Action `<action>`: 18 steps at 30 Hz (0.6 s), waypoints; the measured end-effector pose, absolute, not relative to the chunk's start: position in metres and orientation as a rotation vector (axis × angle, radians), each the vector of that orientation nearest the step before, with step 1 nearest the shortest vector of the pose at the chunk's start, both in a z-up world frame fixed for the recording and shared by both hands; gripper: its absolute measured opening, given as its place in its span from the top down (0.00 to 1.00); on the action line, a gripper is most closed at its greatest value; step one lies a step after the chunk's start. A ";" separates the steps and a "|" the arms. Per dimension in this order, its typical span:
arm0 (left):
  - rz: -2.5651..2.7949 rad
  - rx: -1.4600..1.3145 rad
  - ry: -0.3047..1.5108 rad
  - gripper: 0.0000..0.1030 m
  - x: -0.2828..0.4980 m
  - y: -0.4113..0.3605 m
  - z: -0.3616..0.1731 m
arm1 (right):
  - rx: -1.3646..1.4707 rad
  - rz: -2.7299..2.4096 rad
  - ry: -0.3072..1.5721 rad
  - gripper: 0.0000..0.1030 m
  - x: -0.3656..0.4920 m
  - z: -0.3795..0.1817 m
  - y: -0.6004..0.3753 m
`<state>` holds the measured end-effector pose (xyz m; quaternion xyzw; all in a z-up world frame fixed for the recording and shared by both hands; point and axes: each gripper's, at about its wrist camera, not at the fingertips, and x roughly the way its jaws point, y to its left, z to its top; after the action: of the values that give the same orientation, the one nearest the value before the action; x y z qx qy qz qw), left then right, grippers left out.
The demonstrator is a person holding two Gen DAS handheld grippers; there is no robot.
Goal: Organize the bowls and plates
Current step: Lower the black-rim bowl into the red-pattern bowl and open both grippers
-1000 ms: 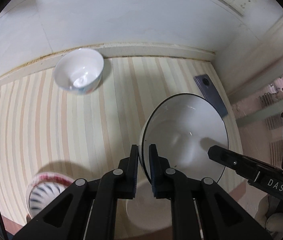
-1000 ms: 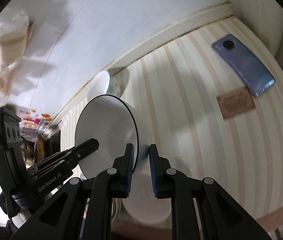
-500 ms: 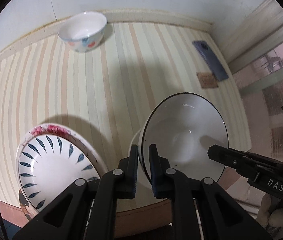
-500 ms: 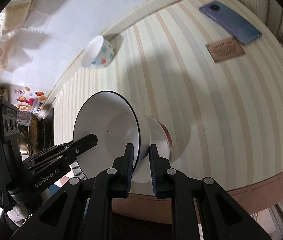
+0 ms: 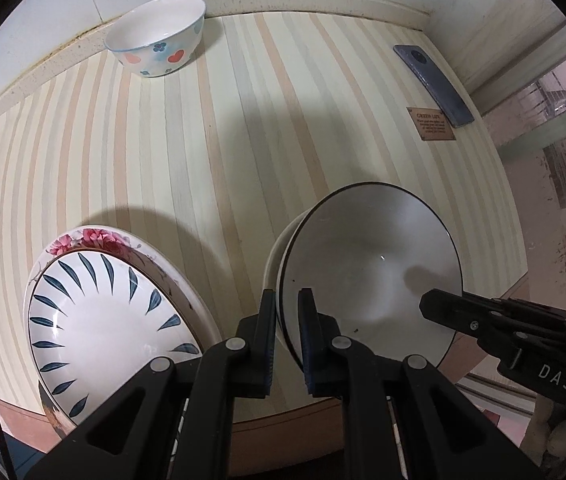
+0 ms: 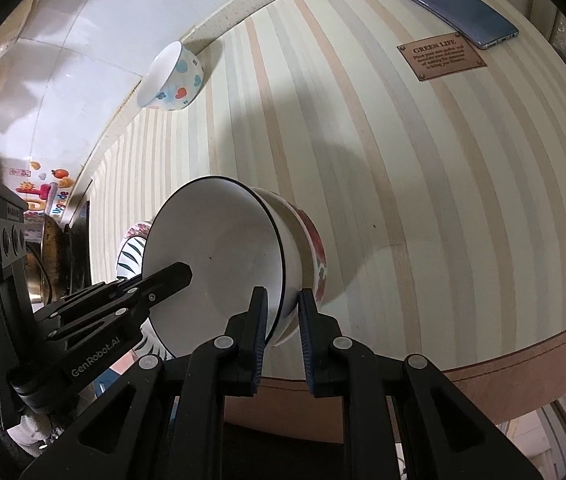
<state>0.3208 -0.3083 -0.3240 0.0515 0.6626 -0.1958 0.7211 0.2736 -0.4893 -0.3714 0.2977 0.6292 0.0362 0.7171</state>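
White bowl (image 5: pixel 371 264) tilted, mouth sideways

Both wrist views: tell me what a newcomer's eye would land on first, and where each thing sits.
First, the black-rimmed white bowl, nested on other bowls and pinched at opposite rims by the left gripper and right gripper, near the striped table's front edge. Next, the leaf-patterned plate stacked on a floral plate, front left. Far back by the wall stands a spotted bowl; a phone lies far right.
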 end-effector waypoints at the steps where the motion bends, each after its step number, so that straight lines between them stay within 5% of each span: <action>1: -0.429 0.112 1.467 0.91 0.321 -0.309 -0.325 | 0.656 0.078 1.394 0.83 0.274 -0.371 -0.488; 18: -0.412 0.166 1.465 0.90 0.319 -0.315 -0.331 | 0.617 0.059 1.445 0.83 0.284 -0.377 -0.483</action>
<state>0.3192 -0.3147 -0.3310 0.0752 0.6631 -0.1867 0.7210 0.2840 -0.4831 -0.3773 0.2777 0.6503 0.0267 0.7066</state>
